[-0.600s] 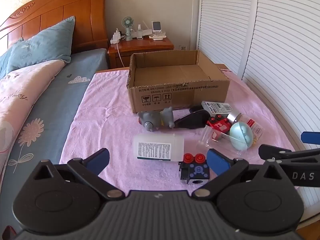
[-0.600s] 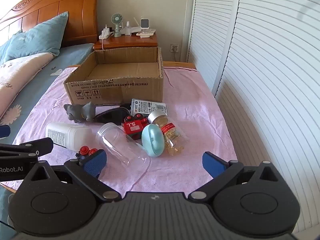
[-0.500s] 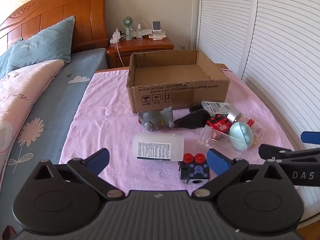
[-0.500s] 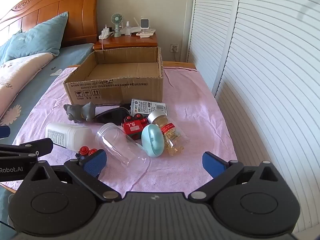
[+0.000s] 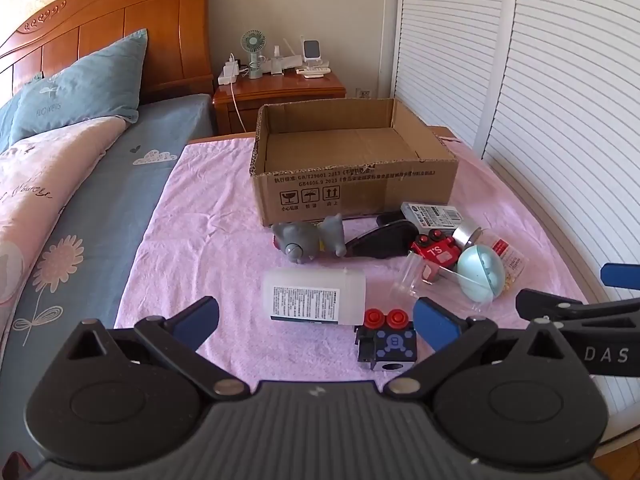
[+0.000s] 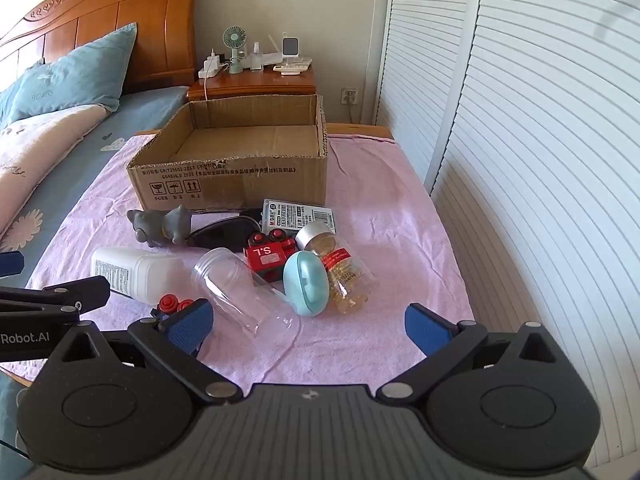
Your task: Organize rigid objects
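An open, empty cardboard box (image 5: 352,184) (image 6: 240,180) stands on the pink cloth. In front of it lie a grey elephant toy (image 5: 308,238), a white bottle (image 5: 314,296), a black block with red studs (image 5: 386,344), a black case (image 5: 380,242), a red toy car (image 6: 270,254), a clear jar (image 6: 244,294), a teal egg-shaped case (image 6: 306,288), a capsule bottle (image 6: 344,272) and a white labelled box (image 6: 298,214). My left gripper (image 5: 316,322) is open and empty, near the white bottle. My right gripper (image 6: 308,326) is open and empty, near the clear jar.
A bed with pillows (image 5: 80,84) lies to the left. A wooden nightstand (image 5: 276,88) with a small fan stands behind the box. White louvered doors (image 6: 520,120) run along the right. The table's front edge is just below the grippers.
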### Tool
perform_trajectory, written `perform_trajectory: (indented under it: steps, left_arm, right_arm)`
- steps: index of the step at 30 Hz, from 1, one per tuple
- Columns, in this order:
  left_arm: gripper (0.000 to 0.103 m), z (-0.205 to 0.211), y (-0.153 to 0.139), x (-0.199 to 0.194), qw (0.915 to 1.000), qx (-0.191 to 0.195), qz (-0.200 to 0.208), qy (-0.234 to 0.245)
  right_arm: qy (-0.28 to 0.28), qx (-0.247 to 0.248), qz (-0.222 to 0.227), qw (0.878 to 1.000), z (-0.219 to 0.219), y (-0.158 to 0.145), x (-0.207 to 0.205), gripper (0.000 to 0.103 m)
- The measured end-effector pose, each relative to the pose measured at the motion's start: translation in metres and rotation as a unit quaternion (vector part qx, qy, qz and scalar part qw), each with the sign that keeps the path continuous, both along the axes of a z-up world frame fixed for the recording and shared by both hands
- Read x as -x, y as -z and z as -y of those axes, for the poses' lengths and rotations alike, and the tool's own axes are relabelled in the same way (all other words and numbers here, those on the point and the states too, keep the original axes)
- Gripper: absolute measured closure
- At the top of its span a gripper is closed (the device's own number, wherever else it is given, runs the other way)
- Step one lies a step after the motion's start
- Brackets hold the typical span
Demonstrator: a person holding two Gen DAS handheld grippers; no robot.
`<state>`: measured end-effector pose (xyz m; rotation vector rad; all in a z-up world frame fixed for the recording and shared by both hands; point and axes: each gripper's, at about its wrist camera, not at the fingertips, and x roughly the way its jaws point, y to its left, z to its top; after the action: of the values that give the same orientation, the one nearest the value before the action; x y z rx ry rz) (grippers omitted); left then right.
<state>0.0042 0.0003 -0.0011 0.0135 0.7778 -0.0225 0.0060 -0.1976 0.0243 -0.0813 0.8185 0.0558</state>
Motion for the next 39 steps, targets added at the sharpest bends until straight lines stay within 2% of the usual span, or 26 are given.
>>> perform_trajectory:
  steps: [39]
  left_arm:
    - [0.0,0.0023,-0.0017,-0.0033,1.0,0.002,0.001,0.0]
  right_arm:
    - [0.004,0.002,0.002,1.0,0.0012,-0.0009,-0.0014,0.0]
